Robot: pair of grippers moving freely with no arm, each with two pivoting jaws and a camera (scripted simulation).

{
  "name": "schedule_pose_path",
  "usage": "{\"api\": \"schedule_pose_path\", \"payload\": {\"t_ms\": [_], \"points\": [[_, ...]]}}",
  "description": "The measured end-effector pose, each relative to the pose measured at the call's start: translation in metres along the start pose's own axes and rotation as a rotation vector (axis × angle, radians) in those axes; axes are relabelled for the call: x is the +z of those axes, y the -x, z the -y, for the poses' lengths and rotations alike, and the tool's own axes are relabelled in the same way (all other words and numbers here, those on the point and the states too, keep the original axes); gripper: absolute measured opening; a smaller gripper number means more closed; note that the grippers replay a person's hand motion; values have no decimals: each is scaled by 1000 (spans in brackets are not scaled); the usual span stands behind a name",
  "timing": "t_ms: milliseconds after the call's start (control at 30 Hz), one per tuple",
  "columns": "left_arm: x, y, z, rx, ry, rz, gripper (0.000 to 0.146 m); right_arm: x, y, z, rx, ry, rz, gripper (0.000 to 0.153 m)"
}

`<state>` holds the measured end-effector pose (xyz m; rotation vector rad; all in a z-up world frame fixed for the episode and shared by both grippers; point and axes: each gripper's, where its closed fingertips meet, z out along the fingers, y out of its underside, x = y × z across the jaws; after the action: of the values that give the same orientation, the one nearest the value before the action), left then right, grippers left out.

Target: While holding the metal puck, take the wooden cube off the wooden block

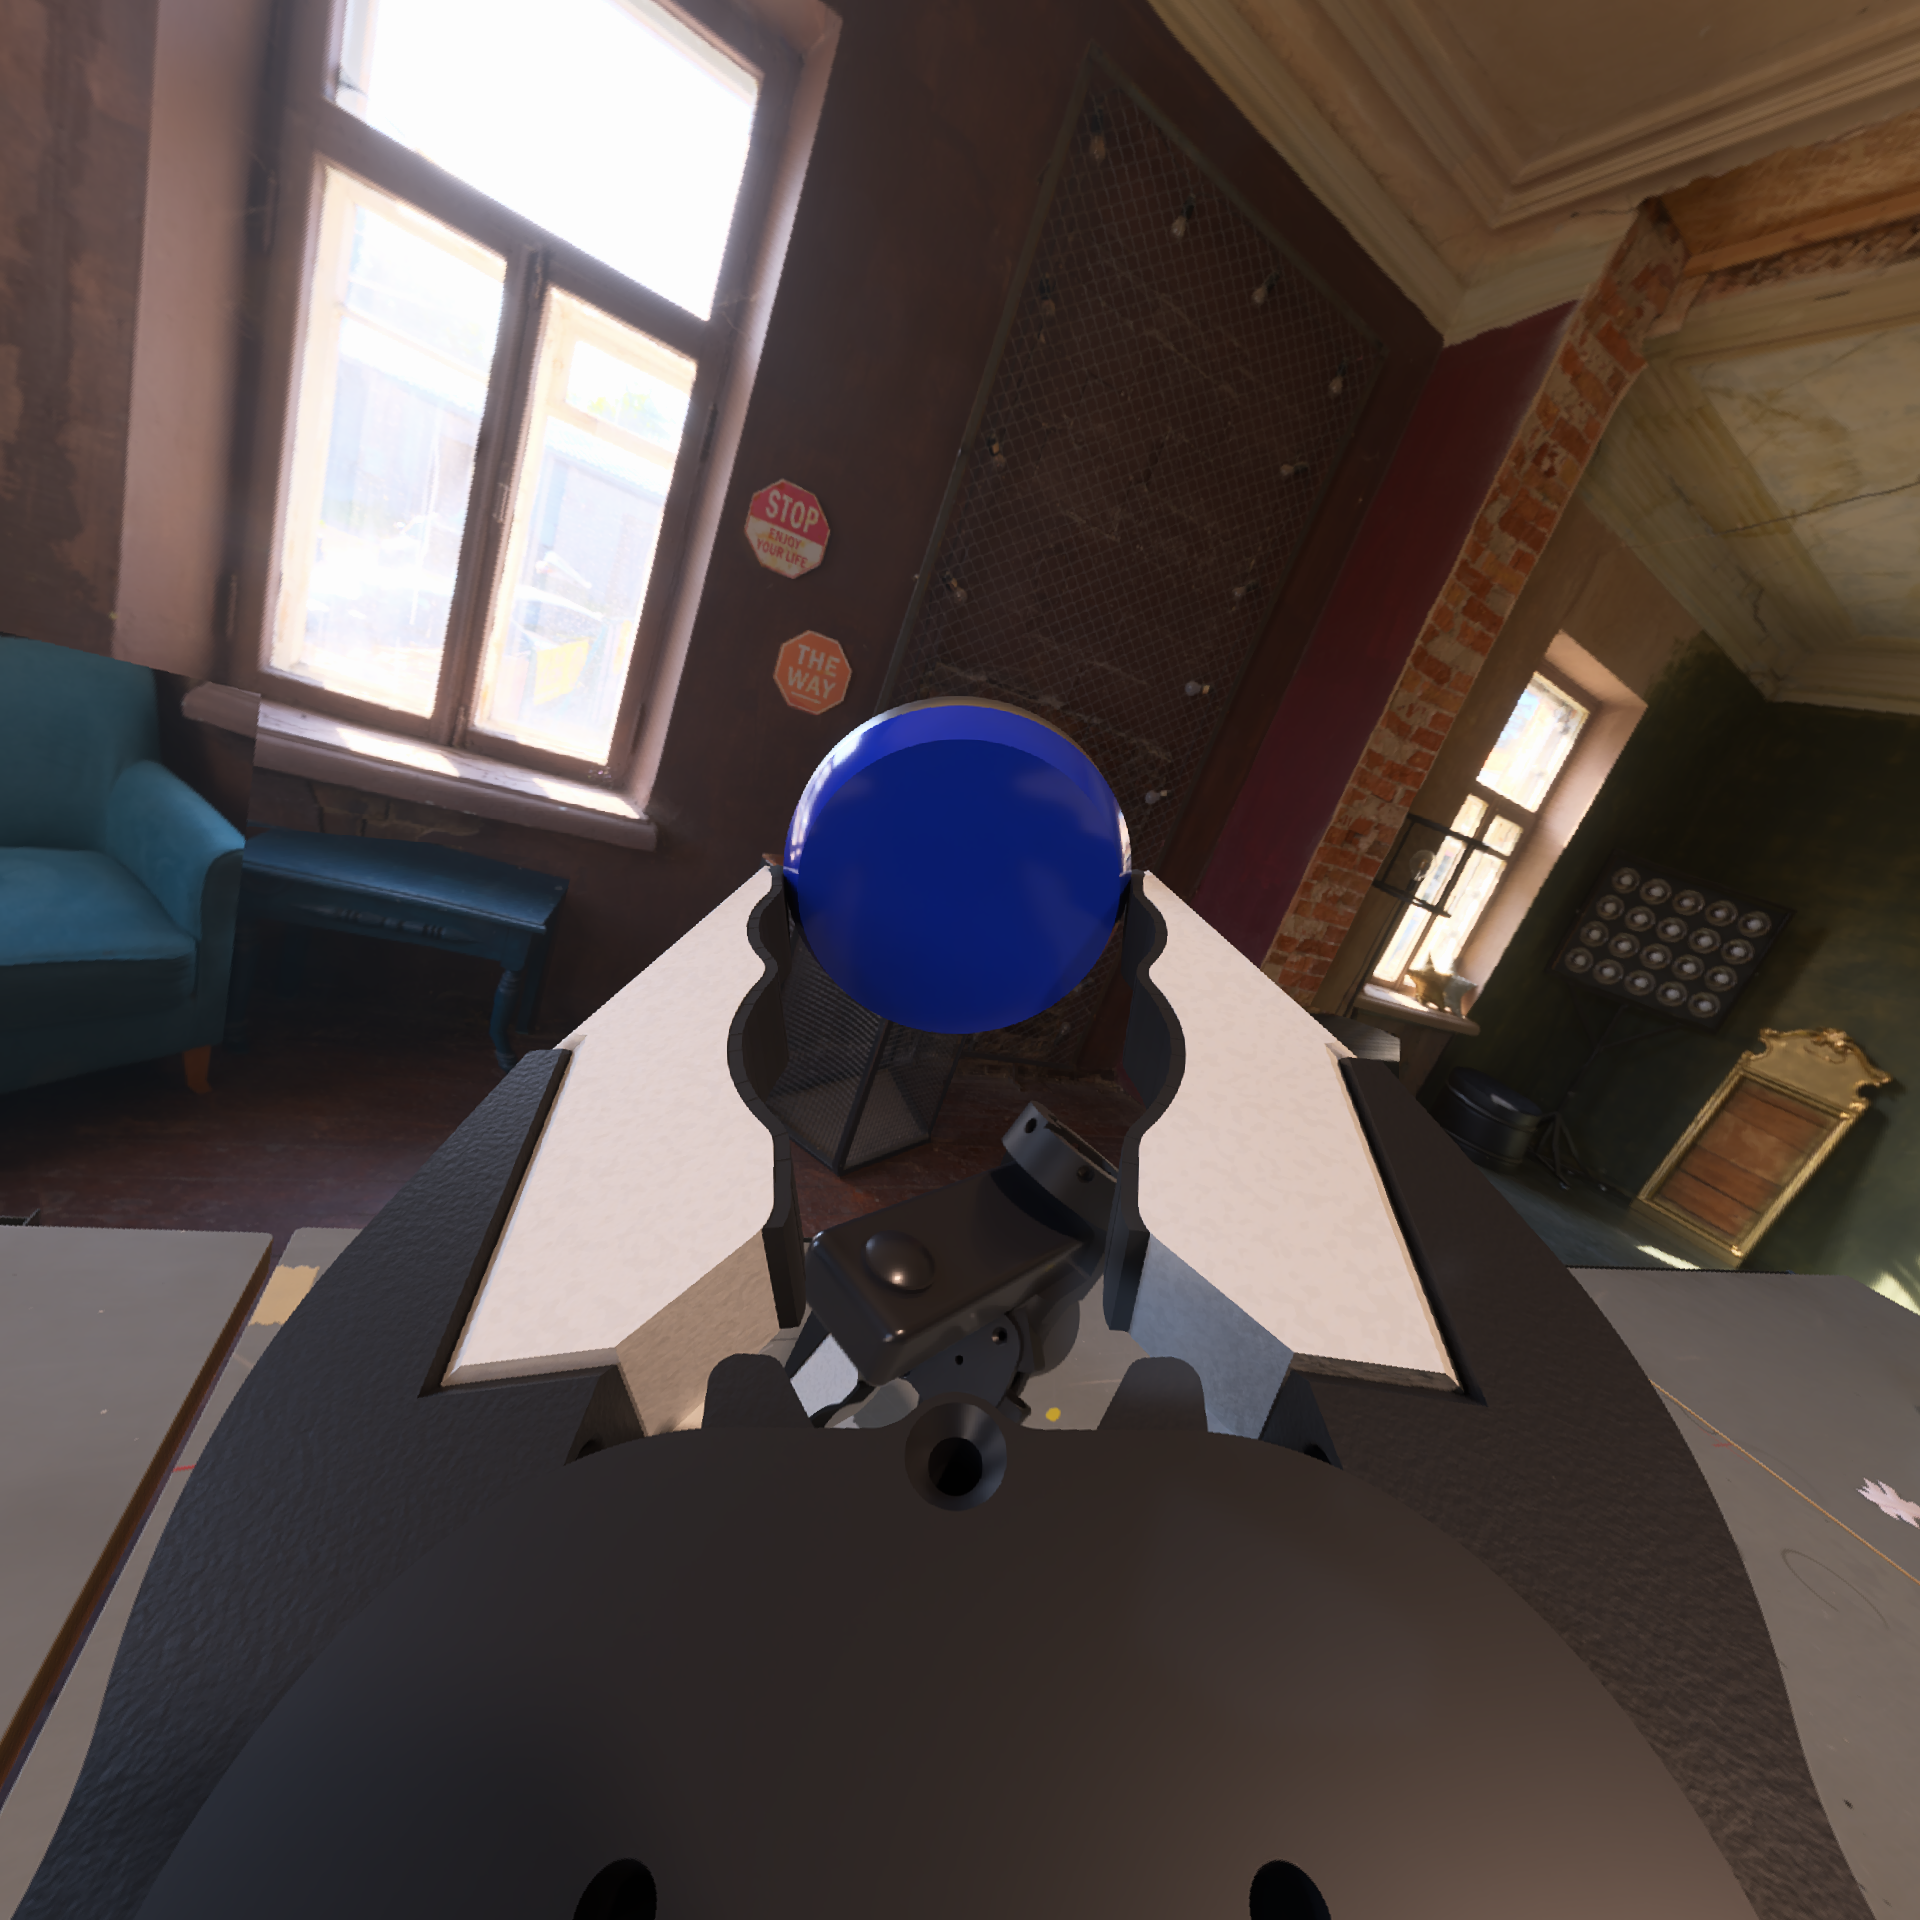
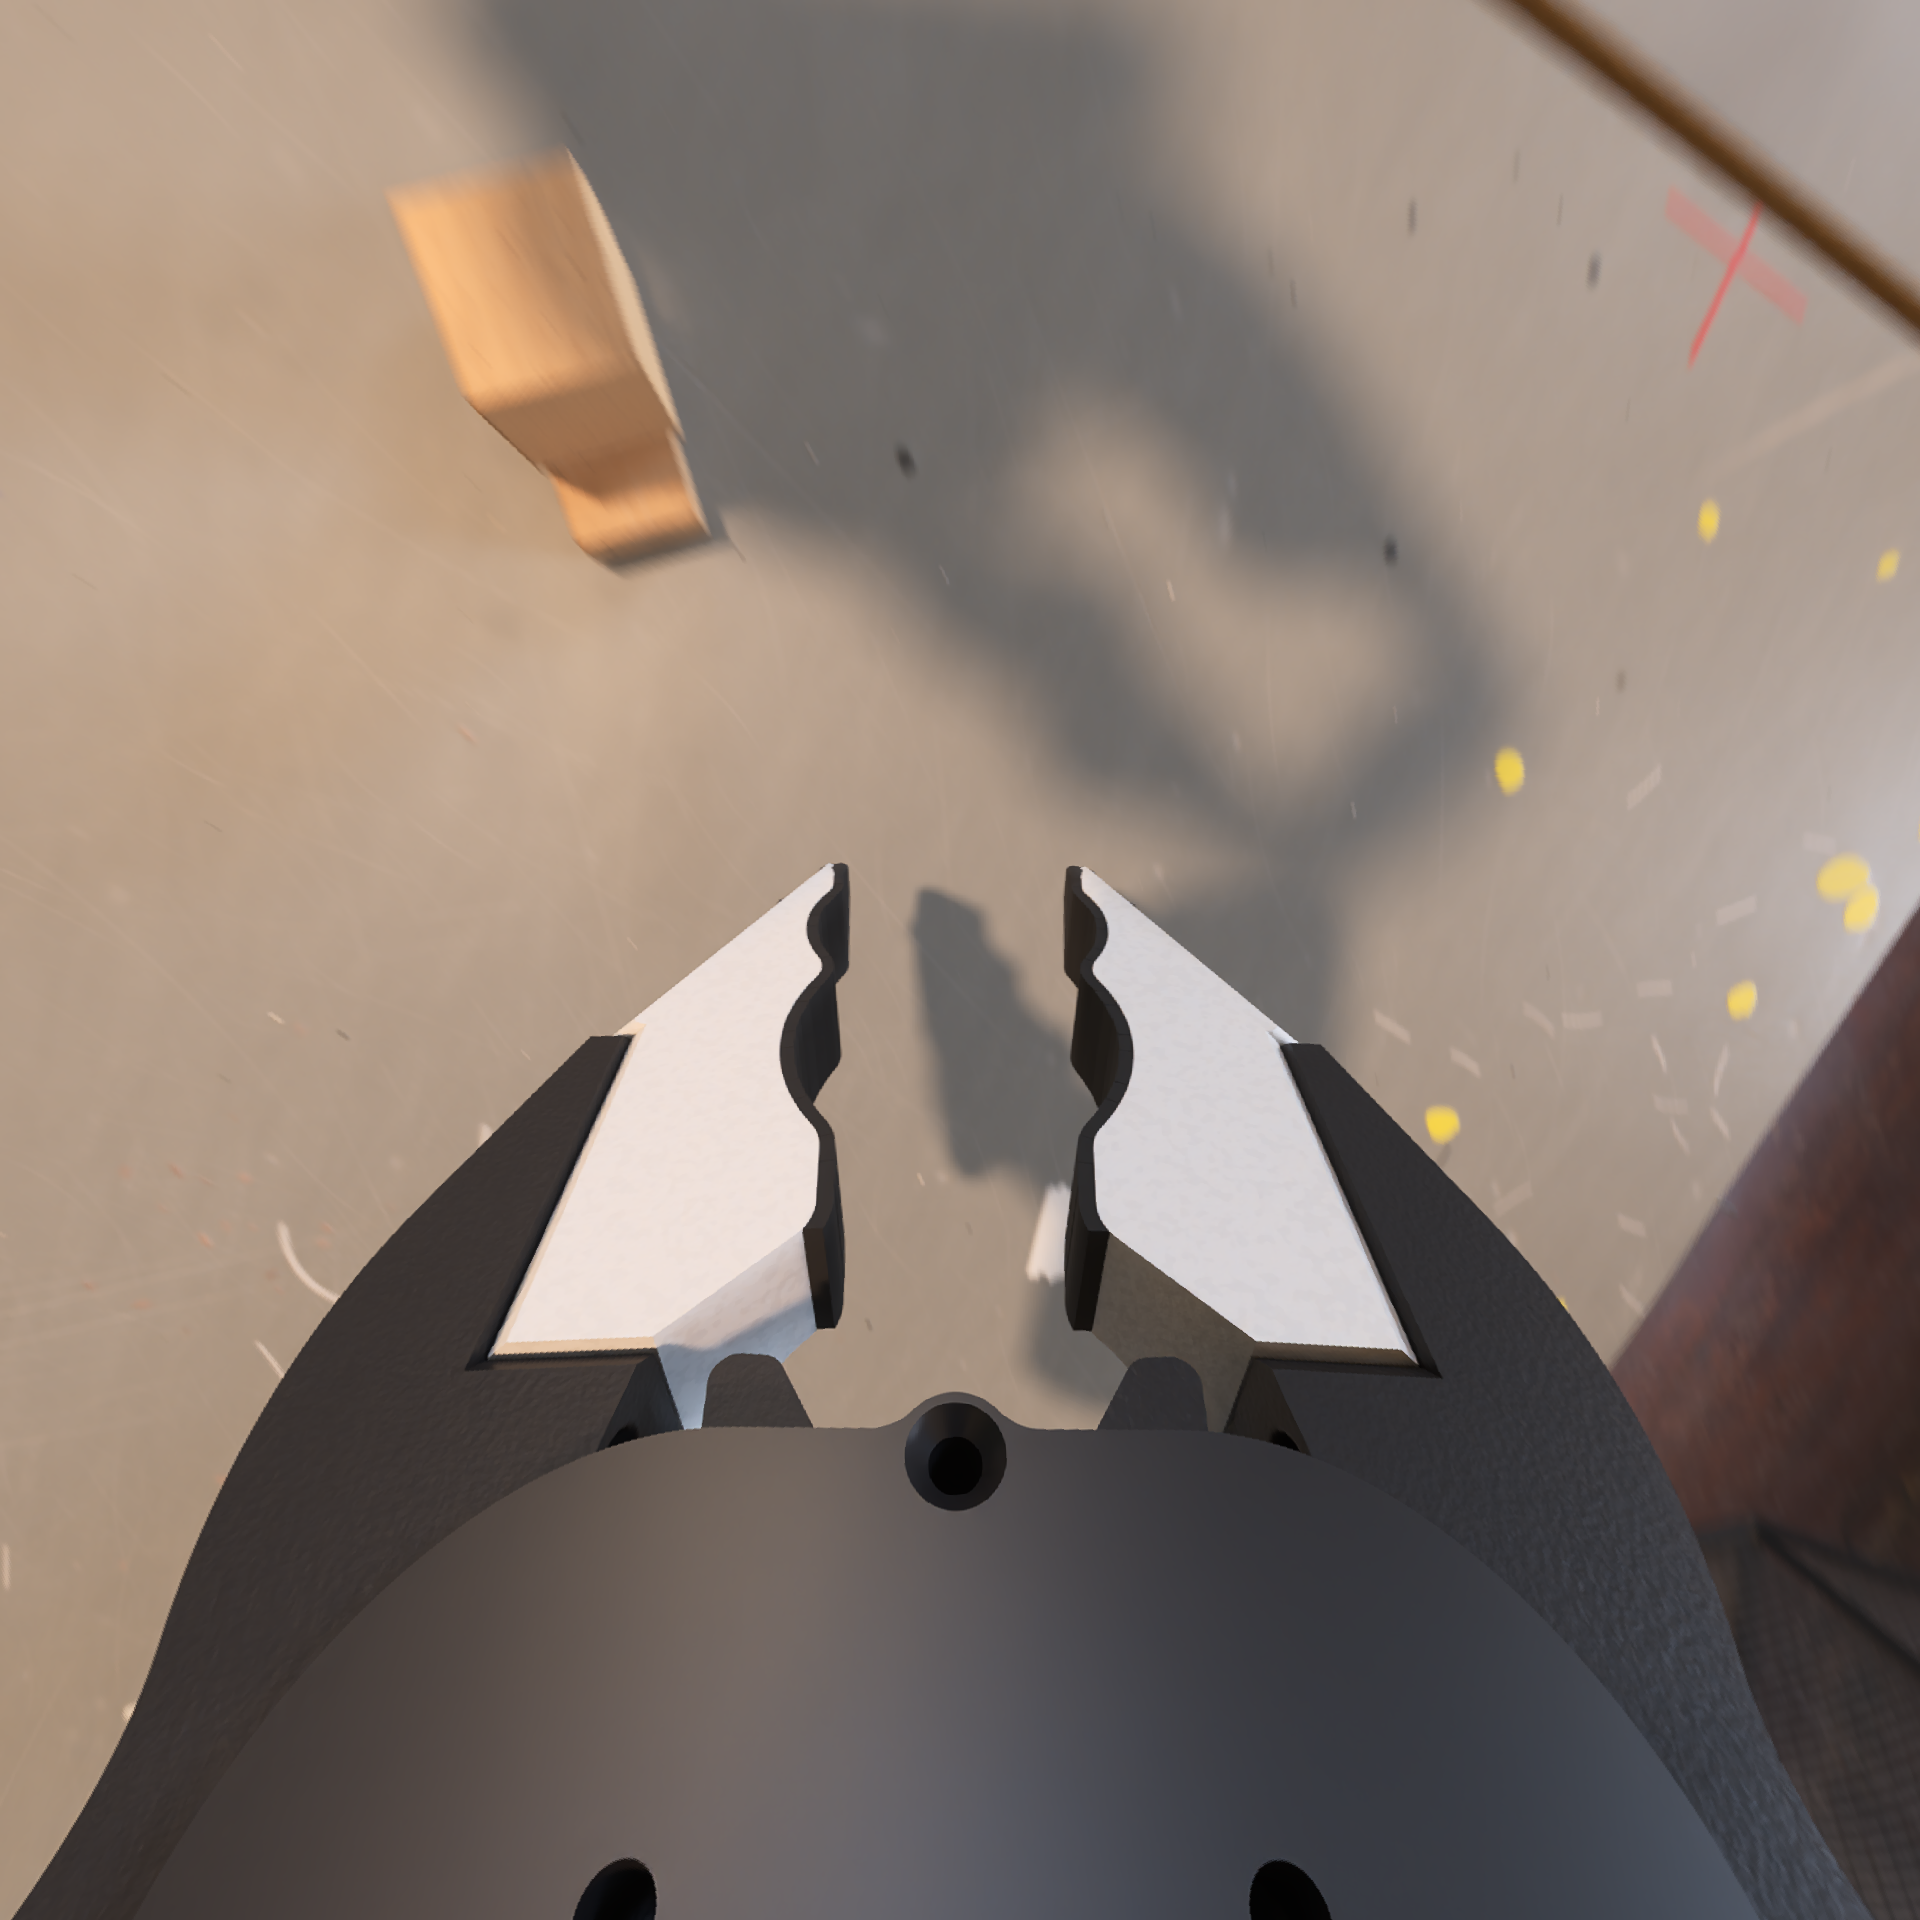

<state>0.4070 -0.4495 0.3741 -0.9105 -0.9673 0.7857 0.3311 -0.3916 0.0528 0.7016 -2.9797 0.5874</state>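
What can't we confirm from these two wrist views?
- Right wrist view: wooden cube and wooden block are blurred; their seam and contact are unclear.
- Left wrist view: the stack is out of sight, hidden by the left gripper and its blue metal puck.
- Left wrist view: the right gripper is partly covered; finger state unreadable there.

The wooden cube (image 2: 499,301) and the wooden block (image 2: 634,488) under it are blurred, so their edges smear together. The right gripper (image 1: 961,1283) shows only partly between the left gripper's fingers (image 1: 665,1122). A teal armchair (image 1: 94,862) is cut off by the left wrist view's edge.
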Motion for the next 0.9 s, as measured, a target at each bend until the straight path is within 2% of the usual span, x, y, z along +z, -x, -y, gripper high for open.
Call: {"api": "schedule_pose_path", "payload": {"t_ms": [133, 200, 300, 433, 533, 633, 700, 767, 833, 900], "points": [[0, 0, 0, 3, 0, 3, 65, 3, 30, 40, -58, -140, 103, 49], [1, 0, 0, 5, 2, 6, 65, 12, 36, 44, -122, -98, 98, 50], [1, -1, -1, 6, 3, 4, 65, 23, 25, 31, -182, 42, 50, 49], [1, -1, -1, 3, 4, 1, 65, 32, 6, 7, -140, 147, 9, 33], [1, -1, -1, 2, 6, -2, 65, 27, 0, -1, -96, 128, 7, 16], [1, -2, 0, 4, 1, -3, 65, 21, -15, -9, -23, 127, -32, 8], [1, -2, 0, 5, 1, -2, 65, 18, -29, -17, 34, 159, -94, 8], [1, -2, -1, 5, 4, -3, 65, 16, -37, -16, 48, 154, -146, 22], [2, -2, -1, 5, 7, -3, 65, 14, -34, -2, 32, 85, -158, 26], [2, -2, -1, 4, 5, -3, 65, 13, -25, 14, 4, 17, -151, 23]]}}
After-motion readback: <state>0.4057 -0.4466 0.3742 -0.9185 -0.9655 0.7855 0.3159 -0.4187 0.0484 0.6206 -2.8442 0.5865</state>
